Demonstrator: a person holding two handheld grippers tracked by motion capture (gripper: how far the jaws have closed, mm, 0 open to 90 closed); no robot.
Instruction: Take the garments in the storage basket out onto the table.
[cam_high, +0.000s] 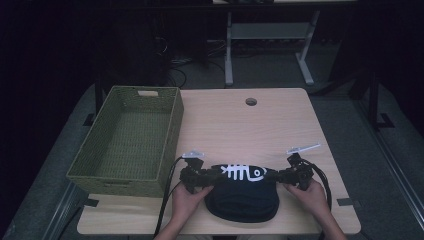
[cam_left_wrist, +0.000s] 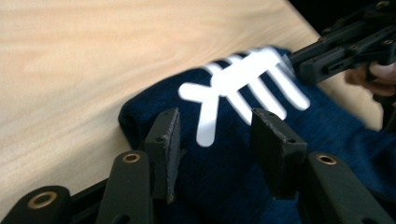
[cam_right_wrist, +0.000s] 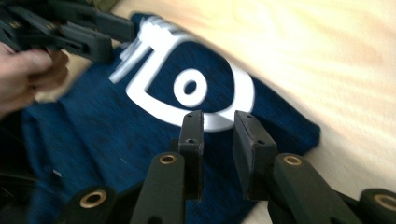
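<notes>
High view looks down; both gripper views closely share the hat (cam_high: 243, 192).

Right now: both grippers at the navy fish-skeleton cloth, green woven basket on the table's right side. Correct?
Not quite. The basket is on the table's left side, per the high view. The left gripper and right gripper are indeed at the cloth.

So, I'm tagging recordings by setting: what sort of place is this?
Probably a lab or workshop: a bare wooden table with a cable hole, loose cables on the floor, and a metal bench frame behind.
</notes>
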